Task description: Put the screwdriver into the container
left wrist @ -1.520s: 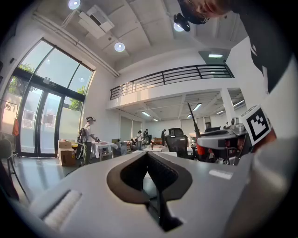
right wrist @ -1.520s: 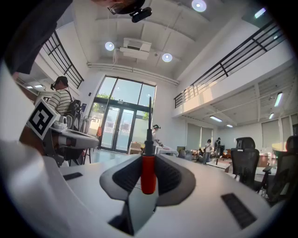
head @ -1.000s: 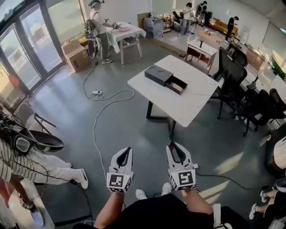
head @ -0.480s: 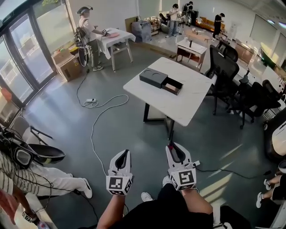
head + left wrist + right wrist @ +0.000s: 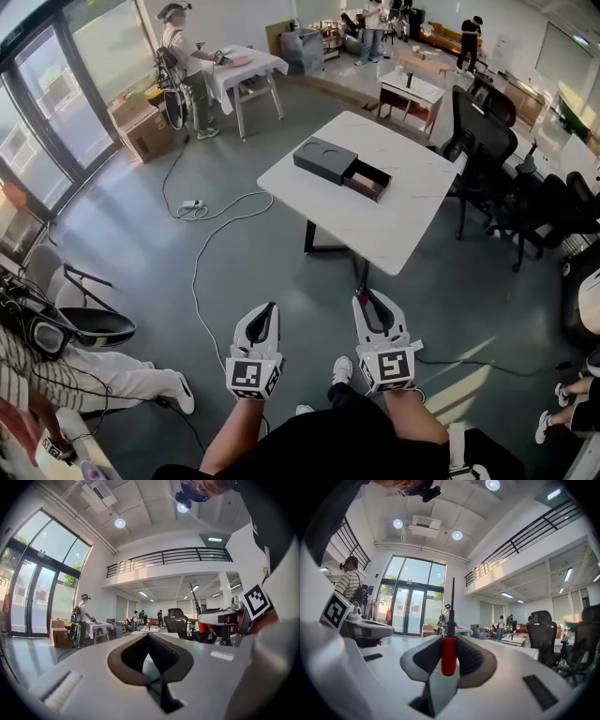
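My right gripper (image 5: 368, 302) (image 5: 450, 639) is shut on a red-handled screwdriver (image 5: 449, 654). Its thin dark shaft (image 5: 452, 599) points up past the jaw tips. My left gripper (image 5: 266, 315) (image 5: 148, 637) is held beside it at the same height, shut with nothing in it. Both are held low in front of my body, above the grey floor. The container (image 5: 325, 159) is a flat black box with its drawer (image 5: 371, 180) pulled open. It lies on a white table (image 5: 403, 220) some way ahead of both grippers.
Black office chairs (image 5: 478, 155) stand to the right of the table. A white cable (image 5: 202, 262) runs over the floor at the left. A seated person (image 5: 66, 361) is at the near left. Another person (image 5: 183, 66) stands at a far table (image 5: 246, 70).
The head view has shifted a little and the feet below have moved. Both grippers keep their pose, and the screwdriver stays in the right one.
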A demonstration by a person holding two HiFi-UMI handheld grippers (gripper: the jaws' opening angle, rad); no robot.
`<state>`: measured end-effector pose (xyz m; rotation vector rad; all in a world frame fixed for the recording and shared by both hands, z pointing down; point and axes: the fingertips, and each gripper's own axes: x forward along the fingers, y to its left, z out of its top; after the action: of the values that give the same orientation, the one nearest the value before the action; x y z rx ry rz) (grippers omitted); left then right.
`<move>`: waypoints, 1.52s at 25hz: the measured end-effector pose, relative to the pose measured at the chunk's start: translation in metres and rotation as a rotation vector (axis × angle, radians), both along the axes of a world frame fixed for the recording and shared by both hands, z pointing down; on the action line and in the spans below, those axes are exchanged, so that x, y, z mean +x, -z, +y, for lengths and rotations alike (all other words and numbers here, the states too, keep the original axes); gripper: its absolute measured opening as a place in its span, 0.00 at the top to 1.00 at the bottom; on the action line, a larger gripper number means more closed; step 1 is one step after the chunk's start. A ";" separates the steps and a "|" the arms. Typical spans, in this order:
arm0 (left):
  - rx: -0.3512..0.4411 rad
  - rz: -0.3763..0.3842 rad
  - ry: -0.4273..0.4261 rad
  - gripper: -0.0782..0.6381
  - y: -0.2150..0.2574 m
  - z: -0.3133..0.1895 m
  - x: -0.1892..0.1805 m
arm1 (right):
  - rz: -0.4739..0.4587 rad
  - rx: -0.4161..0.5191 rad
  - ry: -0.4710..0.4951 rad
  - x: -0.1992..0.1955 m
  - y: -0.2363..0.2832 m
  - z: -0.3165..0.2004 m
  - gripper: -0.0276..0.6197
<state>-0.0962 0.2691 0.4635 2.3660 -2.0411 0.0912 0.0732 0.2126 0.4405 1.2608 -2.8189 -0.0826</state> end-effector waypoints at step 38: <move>-0.087 -0.066 -0.031 0.88 -0.016 -0.234 -0.066 | 0.036 -0.036 -0.029 -0.059 -0.028 -0.248 0.81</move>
<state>-0.1626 0.0349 0.4799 2.3732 -1.9842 0.2570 0.0142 -0.0349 0.4689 1.2786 -2.7582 -0.0531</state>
